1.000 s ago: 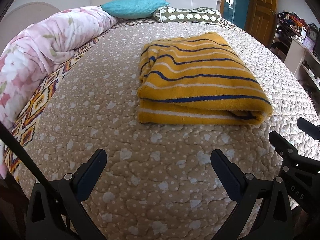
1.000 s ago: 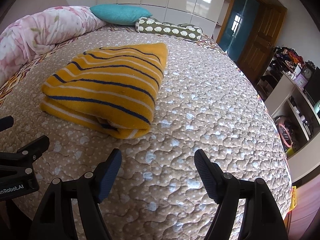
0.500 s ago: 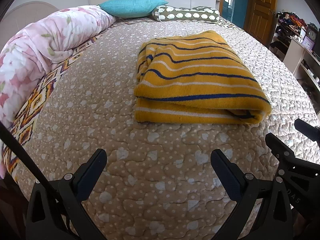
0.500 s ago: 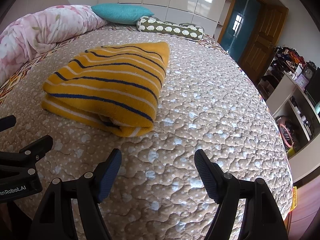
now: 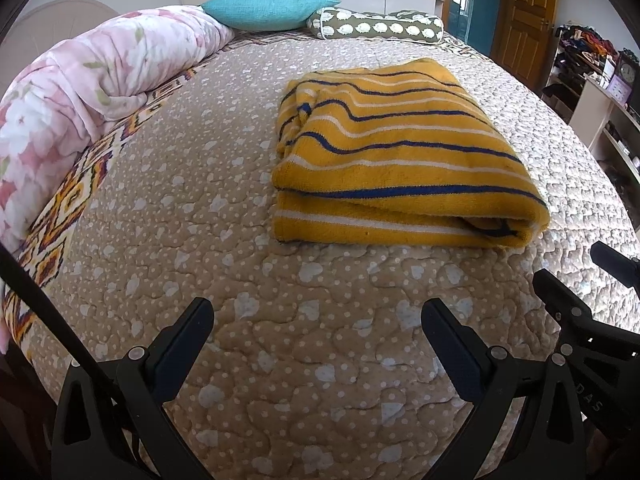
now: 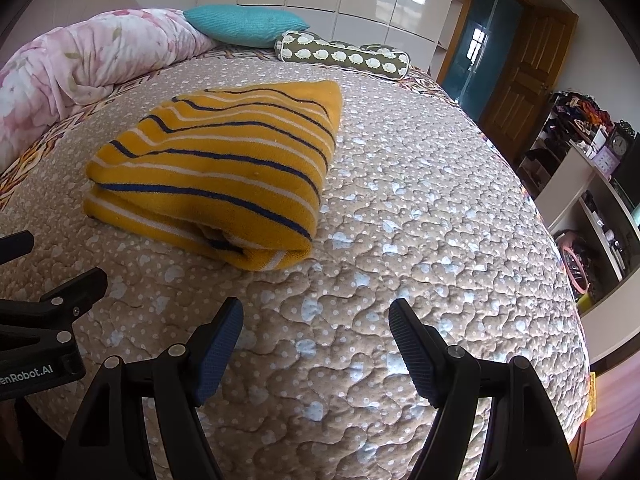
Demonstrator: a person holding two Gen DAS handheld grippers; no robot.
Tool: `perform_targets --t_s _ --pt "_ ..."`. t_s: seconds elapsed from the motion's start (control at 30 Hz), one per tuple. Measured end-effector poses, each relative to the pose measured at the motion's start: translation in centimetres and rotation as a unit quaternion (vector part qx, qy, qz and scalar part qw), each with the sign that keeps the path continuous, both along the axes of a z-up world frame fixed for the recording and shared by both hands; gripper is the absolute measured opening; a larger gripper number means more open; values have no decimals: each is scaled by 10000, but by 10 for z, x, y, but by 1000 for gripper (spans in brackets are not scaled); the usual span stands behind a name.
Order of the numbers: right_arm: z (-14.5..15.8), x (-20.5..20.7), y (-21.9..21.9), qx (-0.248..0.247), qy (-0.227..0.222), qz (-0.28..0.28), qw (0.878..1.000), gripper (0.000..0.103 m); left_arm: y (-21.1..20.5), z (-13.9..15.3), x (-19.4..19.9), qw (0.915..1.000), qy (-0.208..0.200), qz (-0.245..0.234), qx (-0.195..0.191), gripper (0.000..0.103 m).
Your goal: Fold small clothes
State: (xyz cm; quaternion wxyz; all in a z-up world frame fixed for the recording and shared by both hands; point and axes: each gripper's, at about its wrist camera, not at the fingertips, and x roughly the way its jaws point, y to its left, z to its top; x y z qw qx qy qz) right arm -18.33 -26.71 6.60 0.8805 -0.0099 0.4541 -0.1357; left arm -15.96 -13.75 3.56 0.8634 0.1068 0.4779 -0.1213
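left wrist view: the left gripper (image 5: 316, 320) hangs low over the bed (image 5: 320, 360) with its fingers (image 5: 188, 332) spread wide and nothing between them. the yellow striped cloth (image 5: 400, 160) lies folded ahead and to the right, well apart from the fingers, its layered edge facing the camera. a pink floral duvet (image 5: 80, 80) runs along the left.

right wrist view: the right gripper (image 6: 316, 320) is likewise spread and empty, the cloth (image 6: 224, 168) ahead and to the left, its rolled corner nearest. the fold looks nearly done; if another fold is wanted, take both near corners at once, pinching all layers, and lift evenly so the stack does not slide.
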Motion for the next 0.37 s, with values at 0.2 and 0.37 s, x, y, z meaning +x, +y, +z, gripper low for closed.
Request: perform_targets --t_s 0.2,0.37 --pt "0 2 -1 37 -3 0 10000 79 -4 2 3 10000 -32 -36 -43 103" --pt "-2 3 -2 61 17 9 10000 79 -10 3 4 9999 -102 -92 29 103"
